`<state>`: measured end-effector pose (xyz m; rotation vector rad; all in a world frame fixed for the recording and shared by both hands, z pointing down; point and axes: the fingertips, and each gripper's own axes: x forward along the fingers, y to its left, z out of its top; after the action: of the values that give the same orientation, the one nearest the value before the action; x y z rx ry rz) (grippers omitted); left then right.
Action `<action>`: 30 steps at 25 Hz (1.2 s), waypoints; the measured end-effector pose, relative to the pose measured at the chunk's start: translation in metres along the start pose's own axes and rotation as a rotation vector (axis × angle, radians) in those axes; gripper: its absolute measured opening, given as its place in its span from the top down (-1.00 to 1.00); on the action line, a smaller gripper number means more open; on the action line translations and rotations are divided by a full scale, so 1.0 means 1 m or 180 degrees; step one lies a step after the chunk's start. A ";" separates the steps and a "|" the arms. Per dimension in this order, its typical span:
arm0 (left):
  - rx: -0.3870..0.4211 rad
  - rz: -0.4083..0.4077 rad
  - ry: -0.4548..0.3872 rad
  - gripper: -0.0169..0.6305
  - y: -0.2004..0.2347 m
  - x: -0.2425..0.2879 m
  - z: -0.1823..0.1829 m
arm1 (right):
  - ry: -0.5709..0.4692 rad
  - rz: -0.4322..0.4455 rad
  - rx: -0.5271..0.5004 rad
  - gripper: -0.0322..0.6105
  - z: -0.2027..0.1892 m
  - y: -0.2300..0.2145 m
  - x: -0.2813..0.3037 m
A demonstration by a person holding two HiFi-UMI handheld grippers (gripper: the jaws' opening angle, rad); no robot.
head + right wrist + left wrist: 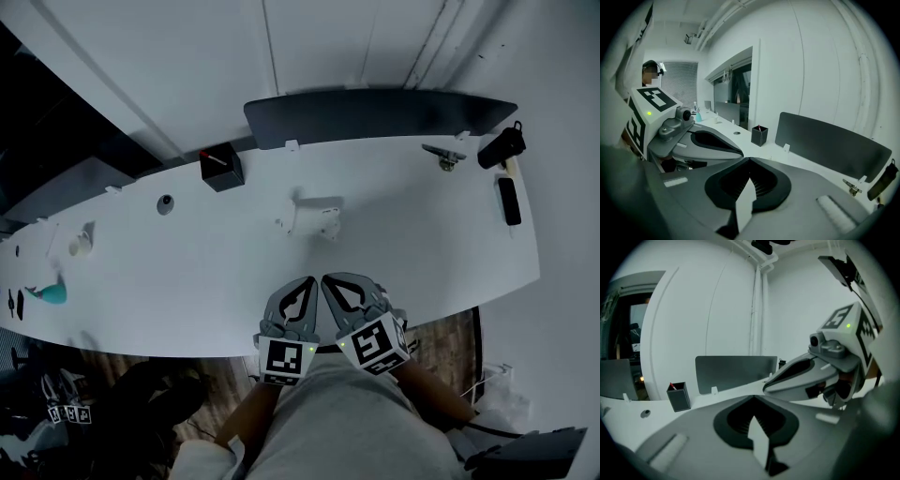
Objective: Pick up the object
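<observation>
A small white object [311,217] lies near the middle of the long white table [187,272]; its shape is hard to make out. Both grippers hang side by side over the table's near edge, a short way in front of that object and apart from it. My left gripper [306,285] is shut with nothing between its jaws, and its closed tip [753,397] points along the table. My right gripper [332,281] is shut and empty too, with its tip [749,159] closed. Each gripper view shows the other gripper close beside it.
A black pen holder [222,167] stands at the back left, in front of a dark divider panel [375,112]. A metal clamp [443,156], a black bottle-like item [502,145] and a black bar [508,200] lie far right. A teal item [49,293] and white cup [82,242] sit far left.
</observation>
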<state>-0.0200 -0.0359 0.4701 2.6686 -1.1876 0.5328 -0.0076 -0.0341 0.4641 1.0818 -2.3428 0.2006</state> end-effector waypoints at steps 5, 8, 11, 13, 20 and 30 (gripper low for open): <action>-0.0043 -0.0142 0.0132 0.95 0.014 0.021 -0.013 | 0.0183 -0.0073 -0.0152 0.89 -0.004 -0.015 0.014; -0.0098 -0.0090 0.0228 0.95 0.018 0.032 -0.025 | 0.0273 0.0023 -0.0227 0.89 -0.012 -0.026 0.019; -0.0232 0.0001 0.0329 0.95 0.024 0.046 -0.035 | 0.0331 0.0131 -0.0382 0.89 -0.018 -0.036 0.027; -0.0380 0.0036 0.0387 0.95 0.022 0.049 -0.041 | 0.0365 0.0218 -0.0462 0.89 -0.022 -0.039 0.028; -0.0563 0.0224 0.0477 0.95 0.042 0.063 -0.050 | 0.0378 0.0442 -0.0473 0.89 -0.024 -0.049 0.046; -0.2992 0.0150 0.0468 0.50 0.054 0.095 -0.095 | 0.0439 0.0545 -0.0286 0.89 -0.040 -0.053 0.046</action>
<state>-0.0251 -0.1088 0.5957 1.7735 -1.0839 0.1059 0.0238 -0.0857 0.5171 0.7994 -2.2965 0.2236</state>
